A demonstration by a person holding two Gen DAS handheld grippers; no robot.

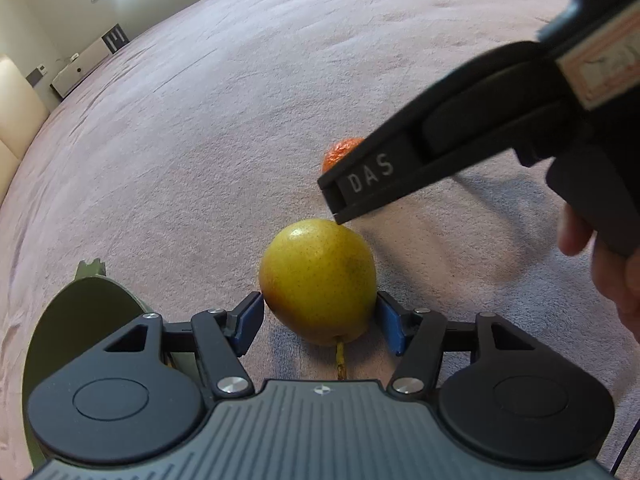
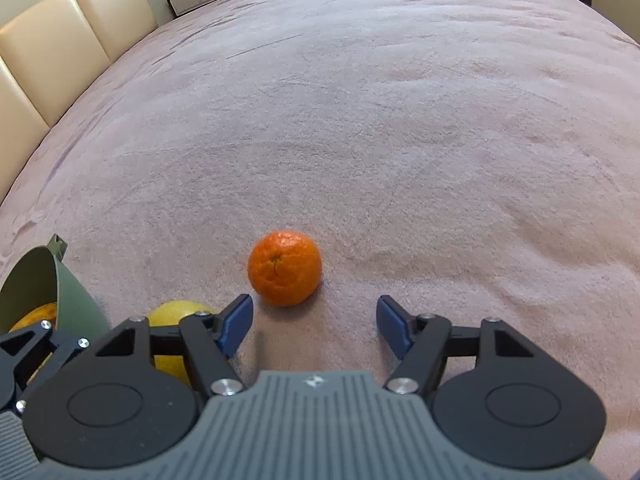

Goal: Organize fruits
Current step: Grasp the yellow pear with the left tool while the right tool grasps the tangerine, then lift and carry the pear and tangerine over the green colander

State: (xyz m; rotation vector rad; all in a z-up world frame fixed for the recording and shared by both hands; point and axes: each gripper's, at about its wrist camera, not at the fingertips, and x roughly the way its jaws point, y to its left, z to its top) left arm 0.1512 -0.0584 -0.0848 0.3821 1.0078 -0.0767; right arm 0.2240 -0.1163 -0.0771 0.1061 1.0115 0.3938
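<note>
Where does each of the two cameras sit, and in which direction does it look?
Left wrist: sits on the left gripper, looks forward and down at the pear between its fingers; the right gripper and a hand show.
Right wrist: sits on the right gripper, looks forward and down at the orange ahead of its open fingers.
Shared: pear, orange, green bowl, pink blanket.

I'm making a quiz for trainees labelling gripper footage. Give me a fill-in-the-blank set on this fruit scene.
1. The left gripper has its blue pads on either side of the yellow ____.
2. Ahead of the right gripper, the orange rests on the ____ blanket.
3. The right gripper's jaws are ____.
4. The green bowl already holds a ____.

Missing: pear; pink; open; fruit
</note>
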